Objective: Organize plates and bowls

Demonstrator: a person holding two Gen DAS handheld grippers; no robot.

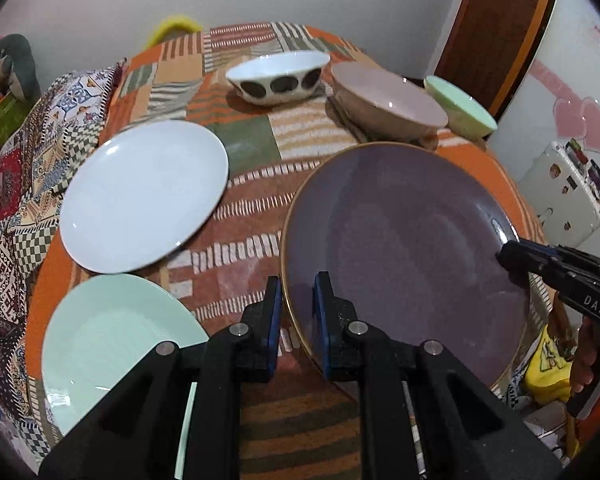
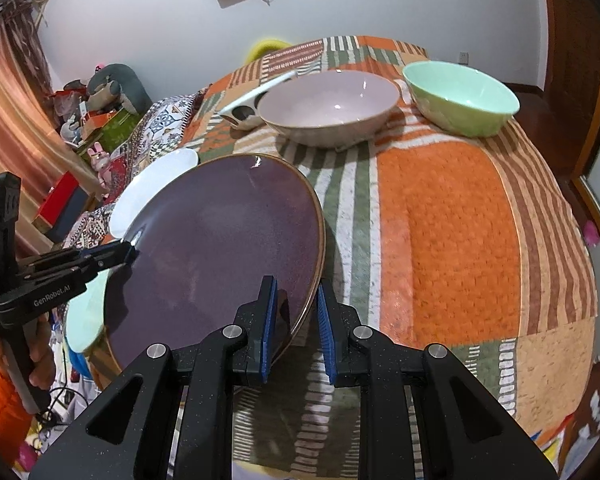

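A large purple plate [image 1: 404, 256] [image 2: 220, 264] with a brown rim is held tilted just above the patterned tablecloth. My left gripper [image 1: 298, 312] [image 2: 128, 250] is shut on its near-left rim. My right gripper [image 2: 298, 320] [image 1: 504, 256] is shut on the opposite rim. To the left lie a white plate [image 1: 144, 196] [image 2: 156, 184] and a mint plate [image 1: 112, 340] [image 2: 82, 320]. At the back stand a white bowl with dark spots [image 1: 278, 76] [image 2: 240, 114], a pink bowl [image 1: 388, 100] [image 2: 328, 104] and a green bowl [image 1: 460, 108] [image 2: 460, 96].
The tablecloth [image 2: 440, 220] has a wide orange patch to the right of the purple plate. A white box covered in stickers [image 1: 568, 196] stands beyond the table's right edge. Soft toys and clutter [image 2: 108, 92] fill the floor on the left.
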